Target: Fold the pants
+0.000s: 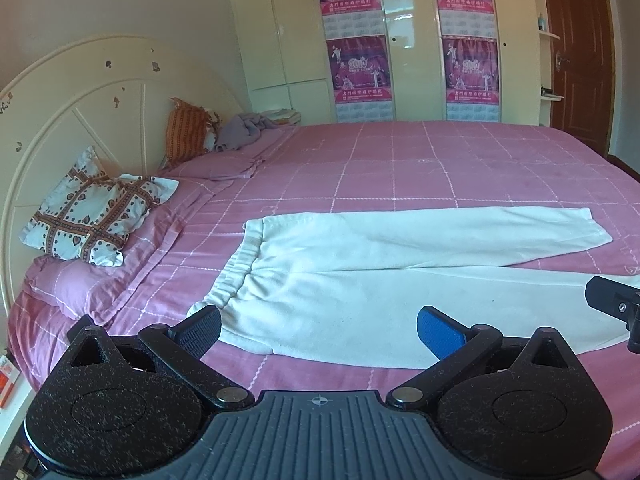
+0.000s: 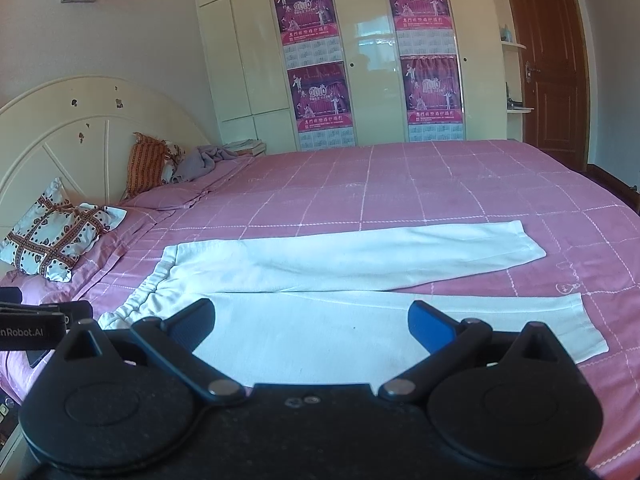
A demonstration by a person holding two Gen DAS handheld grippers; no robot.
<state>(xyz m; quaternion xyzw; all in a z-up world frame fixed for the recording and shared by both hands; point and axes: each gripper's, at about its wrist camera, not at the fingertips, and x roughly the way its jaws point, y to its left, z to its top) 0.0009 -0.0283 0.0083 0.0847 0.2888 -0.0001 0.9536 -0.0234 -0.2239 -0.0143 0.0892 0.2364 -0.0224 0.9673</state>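
Observation:
White sweatpants (image 1: 360,276) lie flat on the pink checked bed (image 1: 400,168), waistband to the left, both legs stretched to the right and slightly apart. My left gripper (image 1: 318,330) is open and empty, hovering over the near leg close to the waistband. In the right wrist view the pants (image 2: 340,300) show whole, with the cuffs at the right. My right gripper (image 2: 312,324) is open and empty above the near leg, further toward the cuffs. Part of the right gripper (image 1: 616,304) shows at the left view's right edge.
A heart-patterned pillow (image 1: 92,216) and an orange pillow (image 1: 186,132) lean at the cream headboard (image 1: 80,92) on the left. A grey cloth (image 1: 244,128) lies at the bed's far corner. Wardrobes with pink posters (image 1: 360,68) and a brown door (image 1: 580,52) stand behind.

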